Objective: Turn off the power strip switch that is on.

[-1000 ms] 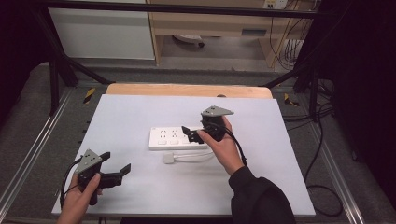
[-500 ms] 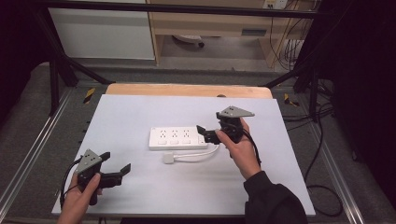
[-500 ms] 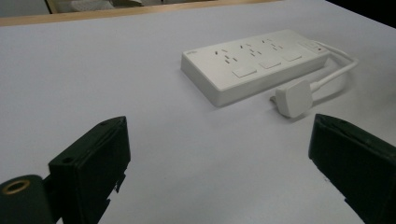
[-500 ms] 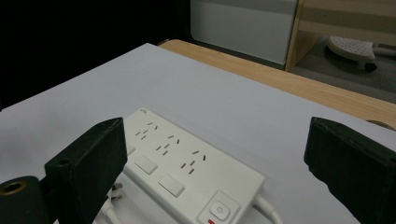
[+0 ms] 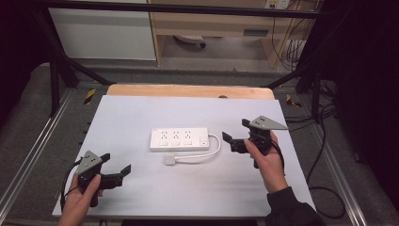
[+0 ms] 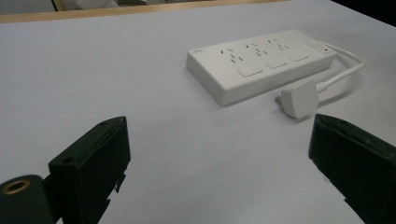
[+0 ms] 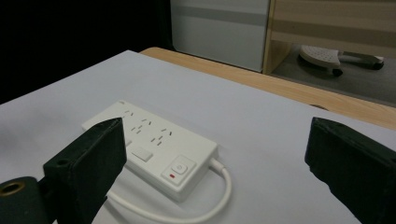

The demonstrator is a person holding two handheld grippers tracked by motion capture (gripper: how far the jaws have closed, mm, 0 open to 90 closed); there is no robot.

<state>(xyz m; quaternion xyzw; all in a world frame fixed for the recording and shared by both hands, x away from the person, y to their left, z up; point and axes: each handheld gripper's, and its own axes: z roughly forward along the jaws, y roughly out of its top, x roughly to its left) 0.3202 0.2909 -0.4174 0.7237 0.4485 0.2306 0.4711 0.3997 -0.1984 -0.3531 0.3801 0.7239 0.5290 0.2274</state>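
A white power strip (image 5: 179,139) lies in the middle of the white table top (image 5: 141,113); its cord loops round its right end to a white plug (image 5: 170,160) lying just in front of it. My right gripper (image 5: 235,133) is open and empty, held to the right of the strip, a little apart from the cord loop. My left gripper (image 5: 115,165) is open and empty near the table's front left corner. In the left gripper view the strip (image 6: 261,63) and plug (image 6: 299,97) lie ahead. The right gripper view shows the strip's switch end (image 7: 180,170).
A wooden strip (image 5: 188,91) runs along the table's far edge. Beyond it stand a white cabinet (image 5: 103,33) and a wooden shelf unit (image 5: 221,23). Black frame bars and metal rails flank both sides; cables (image 5: 324,188) lie on the floor at the right.
My right gripper has drawn away from the power strip's right end, moving right and slightly toward the front. The left gripper has stayed put.
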